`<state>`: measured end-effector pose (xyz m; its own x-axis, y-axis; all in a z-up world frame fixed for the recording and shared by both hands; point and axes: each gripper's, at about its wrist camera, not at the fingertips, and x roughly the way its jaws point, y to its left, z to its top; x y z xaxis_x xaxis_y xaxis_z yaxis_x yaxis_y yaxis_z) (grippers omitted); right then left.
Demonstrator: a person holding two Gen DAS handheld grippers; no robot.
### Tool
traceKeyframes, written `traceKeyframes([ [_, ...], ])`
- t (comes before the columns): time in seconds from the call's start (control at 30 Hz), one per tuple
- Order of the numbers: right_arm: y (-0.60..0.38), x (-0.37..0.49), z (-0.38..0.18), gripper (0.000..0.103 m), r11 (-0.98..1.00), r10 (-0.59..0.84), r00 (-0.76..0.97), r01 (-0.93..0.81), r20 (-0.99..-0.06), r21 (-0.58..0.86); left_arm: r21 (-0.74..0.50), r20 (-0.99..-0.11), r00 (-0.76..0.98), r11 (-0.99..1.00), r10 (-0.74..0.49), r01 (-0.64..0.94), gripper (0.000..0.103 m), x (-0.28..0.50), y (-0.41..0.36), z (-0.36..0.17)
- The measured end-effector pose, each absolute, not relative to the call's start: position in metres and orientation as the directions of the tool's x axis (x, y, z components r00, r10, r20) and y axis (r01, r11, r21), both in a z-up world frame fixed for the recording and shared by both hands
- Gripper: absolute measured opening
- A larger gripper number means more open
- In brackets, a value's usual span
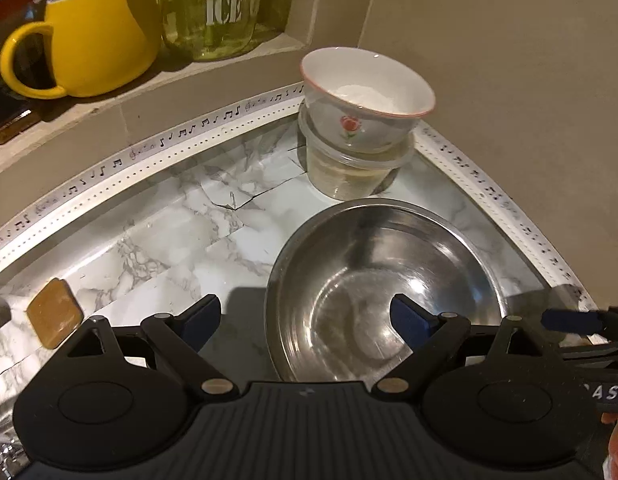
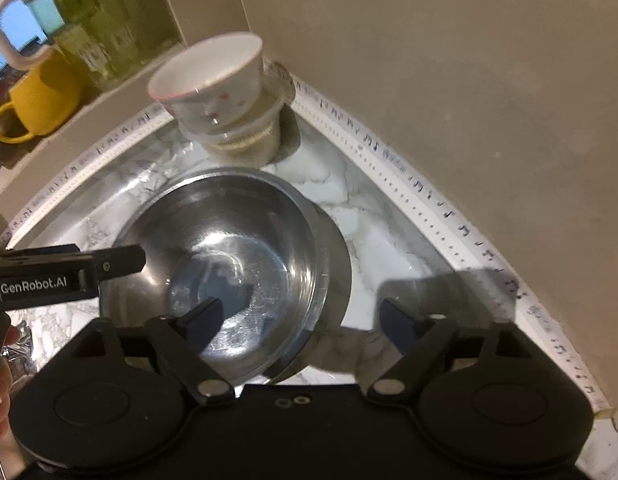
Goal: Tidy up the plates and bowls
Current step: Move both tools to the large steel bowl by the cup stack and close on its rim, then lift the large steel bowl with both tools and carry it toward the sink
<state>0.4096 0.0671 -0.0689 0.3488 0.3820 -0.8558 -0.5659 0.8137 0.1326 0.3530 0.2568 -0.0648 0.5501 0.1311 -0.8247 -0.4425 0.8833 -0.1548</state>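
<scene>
A steel bowl sits on the marble counter in the corner; it also shows in the right wrist view. Behind it a white ceramic bowl with a red flower rests tilted on a clear plastic container; they also show in the right wrist view, bowl on container. My left gripper is open, its jaws astride the steel bowl's left rim. My right gripper is open, its jaws astride the bowl's right rim. Neither holds anything.
A yellow mug and a green glass jar marked ICE stand on a wall ledge. Walls close the corner behind and to the right. A brown pad lies on the marble counter at left.
</scene>
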Motion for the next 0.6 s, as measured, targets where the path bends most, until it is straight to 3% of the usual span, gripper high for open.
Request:
traceKeyframes([
  [0.23, 0.076, 0.421, -0.087, 0.064, 0.827, 0.368, 0.305, -0.540, -0.878, 0.159, -0.165, -0.839, 0.533, 0.879, 0.114, -0.448, 0.091, 0.367, 0.265, -0.080],
  [0.33, 0.077, 0.423, -0.094, 0.048, 0.830, 0.362, 0.274, -0.529, -0.891, 0.175, -0.173, -0.846, 0.524, 0.878, 0.100, -0.447, 0.072, 0.370, 0.268, -0.084],
  [0.6, 0.074, 0.417, -0.093, 0.037, 0.830, 0.366, 0.262, -0.526, -0.893, 0.185, -0.201, -0.853, 0.517, 0.872, 0.068, -0.447, 0.042, 0.369, 0.272, -0.091],
])
